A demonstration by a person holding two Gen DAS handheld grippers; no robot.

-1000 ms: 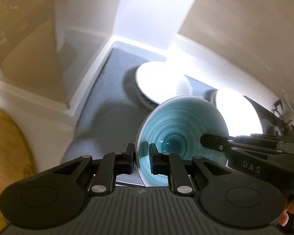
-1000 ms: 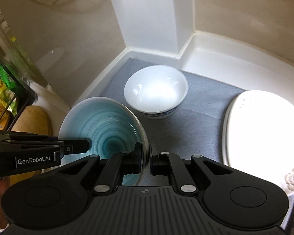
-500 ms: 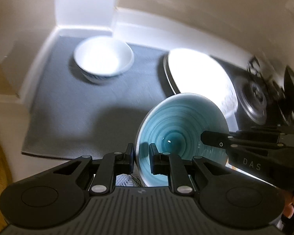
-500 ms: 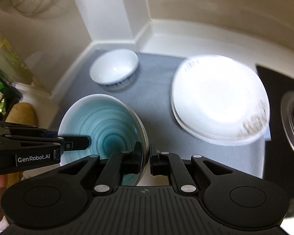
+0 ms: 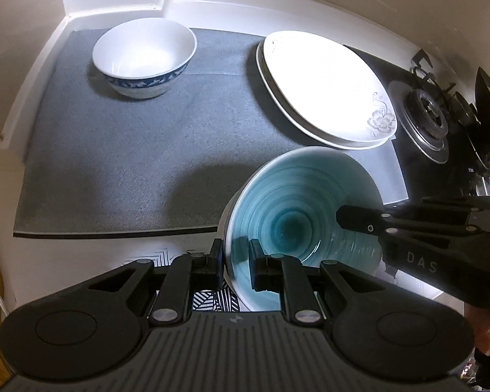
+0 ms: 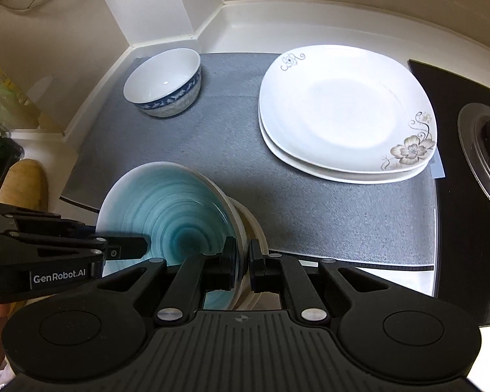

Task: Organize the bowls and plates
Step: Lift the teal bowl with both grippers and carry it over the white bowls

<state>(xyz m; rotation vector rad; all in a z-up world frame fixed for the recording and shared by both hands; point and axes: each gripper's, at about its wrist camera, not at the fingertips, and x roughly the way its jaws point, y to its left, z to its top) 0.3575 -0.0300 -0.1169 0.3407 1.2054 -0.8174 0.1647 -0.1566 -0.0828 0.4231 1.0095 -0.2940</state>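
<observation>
Right now both tongs pinch the same blue bowl (image 5: 297,225) by its rim. The left gripper (image 5: 235,261) has one finger (image 5: 216,261) outside the rim & one inside, pressed tight on the thin wall. The right gripper (image 6: 243,263) does the same on the other side of the rim, its fingers (image 6: 228,261) squeezed on the wall too. In the left wrist view the right gripper comes in from the right side w/ its tip over the blue inside. In the right wrist view the left gripper comes in from the left.

The blue bowl is teal inside w/ ring lines & pale outside. It is tilted, w/ its open side turned toward the cameras, held up over the front edge of the gray mat (image 5: 130,163).

On the mat, well apart from the blue bowl, sits a white bowl (image 5: 145,60) w/ a blue band, upright, near the back left corner. To the right of it are two white plates (image 6: 346,111), one on top of the other; the top one has a flower picture at its corner.

Past the mat on the right is a black stove (image 5: 431,117) w/ a round burner. White walls (image 6: 160,3) stand behind the mat. A bit of a hand (image 5: 486,330) shows at the right edge of the left wrist view.
</observation>
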